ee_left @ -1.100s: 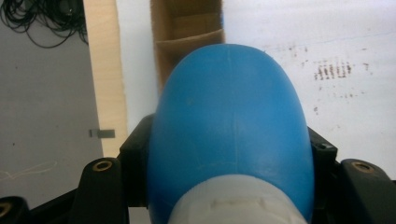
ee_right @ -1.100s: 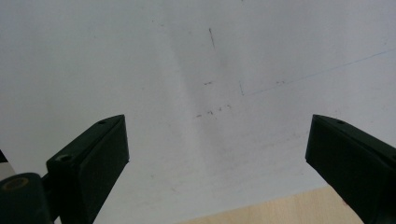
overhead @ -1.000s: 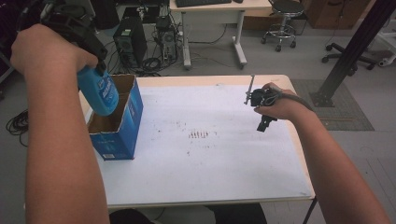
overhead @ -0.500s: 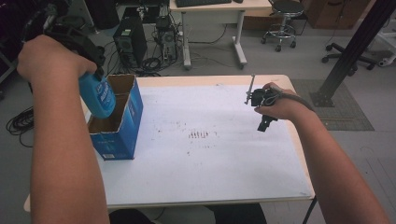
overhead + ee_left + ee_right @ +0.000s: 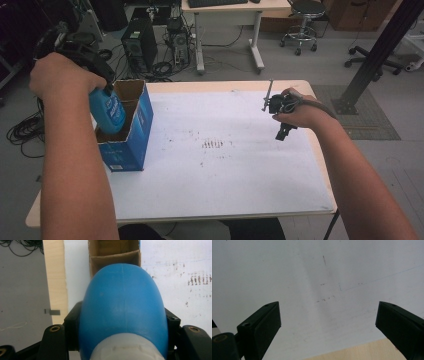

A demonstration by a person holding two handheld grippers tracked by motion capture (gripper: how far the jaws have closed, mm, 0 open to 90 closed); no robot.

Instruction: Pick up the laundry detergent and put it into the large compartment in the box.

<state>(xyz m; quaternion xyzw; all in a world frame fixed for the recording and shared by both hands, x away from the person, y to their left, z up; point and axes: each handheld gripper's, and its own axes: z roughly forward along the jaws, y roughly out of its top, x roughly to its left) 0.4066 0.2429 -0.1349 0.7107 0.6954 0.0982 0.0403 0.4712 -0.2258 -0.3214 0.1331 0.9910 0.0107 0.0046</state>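
The left tool [image 5: 97, 82] is pinching a blue bottle [image 5: 107, 110] by its upper end, its two black jaws pressing in on either side of the body just below the white cap [image 5: 125, 348], as the left gripper view is showing. Gripping near the cap is letting the bottle hang base-first, which looks suited to lowering it straight into the cardboard box [image 5: 131, 131]. In the high view the bottle's lower part is sitting inside the box's open top, against the side nearer the desk's left edge; whether its base is touching the box floor cannot be told. The box itself is standing upright with its flaps open, so nothing is blocking the way in.

Well away from the box, on the far side of the desk [image 5: 225, 190], the right tool [image 5: 270, 102] is hovering just above the white sheet with its jaws spread wide and nothing between them, probably waiting out of the bottle's path
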